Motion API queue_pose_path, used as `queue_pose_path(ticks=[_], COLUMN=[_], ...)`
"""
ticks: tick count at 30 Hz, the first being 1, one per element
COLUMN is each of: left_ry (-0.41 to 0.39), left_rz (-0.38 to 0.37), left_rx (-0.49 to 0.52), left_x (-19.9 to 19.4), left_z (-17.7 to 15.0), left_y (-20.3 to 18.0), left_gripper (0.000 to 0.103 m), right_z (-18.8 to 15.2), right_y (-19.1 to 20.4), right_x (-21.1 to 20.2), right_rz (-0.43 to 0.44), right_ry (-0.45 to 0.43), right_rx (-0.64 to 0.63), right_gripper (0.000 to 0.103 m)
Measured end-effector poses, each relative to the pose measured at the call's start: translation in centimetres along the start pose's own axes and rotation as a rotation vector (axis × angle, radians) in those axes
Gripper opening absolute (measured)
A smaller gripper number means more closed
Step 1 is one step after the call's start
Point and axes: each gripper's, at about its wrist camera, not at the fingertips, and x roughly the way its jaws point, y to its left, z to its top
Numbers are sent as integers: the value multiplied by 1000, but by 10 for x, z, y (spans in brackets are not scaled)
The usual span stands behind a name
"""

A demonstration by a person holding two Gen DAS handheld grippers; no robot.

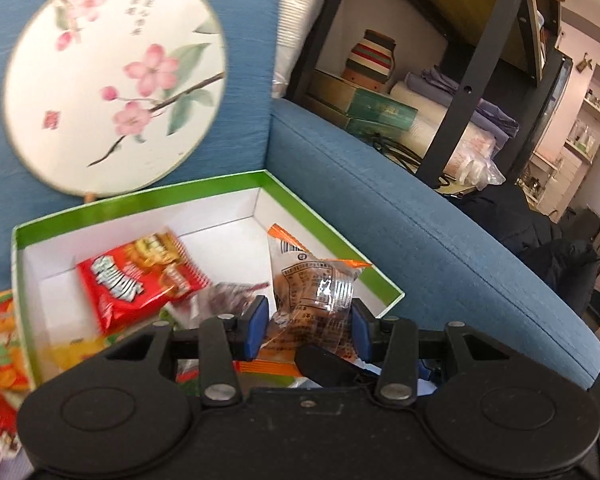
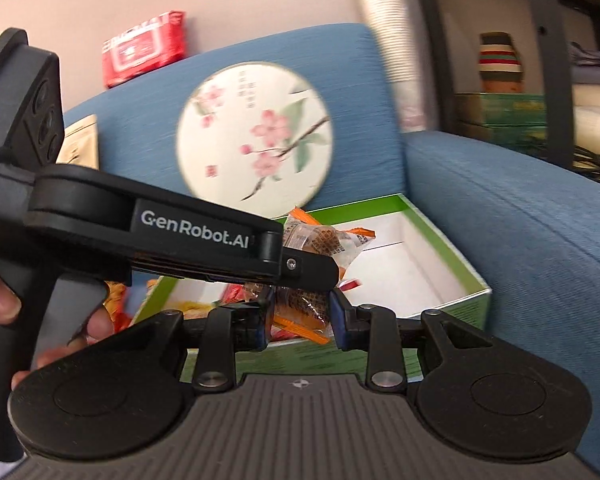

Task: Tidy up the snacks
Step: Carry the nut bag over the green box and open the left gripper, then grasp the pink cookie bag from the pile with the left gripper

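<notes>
Your left gripper (image 1: 310, 330) pinches a clear, orange-edged snack packet (image 1: 314, 280) between its blue pads, at lower centre of its view, over the near edge of the green-rimmed box (image 1: 140, 200). Your right gripper (image 2: 299, 318) clamps a second, similar wrapped snack (image 2: 300, 308) at the middle of its view. A red packet (image 1: 132, 276) lies inside the box. Behind, a round flower-painted fan (image 1: 116, 84) leans on the blue sofa (image 1: 420, 220).
</notes>
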Motion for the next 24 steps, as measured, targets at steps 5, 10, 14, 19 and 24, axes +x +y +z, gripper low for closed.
queue_pose_path(ticks=[5, 10, 14, 19, 24], left_ry=[-4, -72, -100, -140, -159], left_rz=[12, 85, 141, 223, 330], left_rx=[-33, -67, -72, -171, -265], left_x=[12, -15, -46, -96, -145], left_z=[4, -10, -23, -52, -87], left_y=[3, 10, 21, 43, 75], left_gripper=[103, 103, 103, 103, 103], right_z=[-4, -6, -10, -15, -24], right_y=[-6, 2, 14, 41, 73], right_x=[13, 6, -2, -4, -3], right_rz=[-98, -72, -42, 41, 195], right_ry=[7, -25, -32, -21, 57], right_rx=[-4, -57, -93, -164, -191], right_gripper=[62, 101, 101, 103, 103])
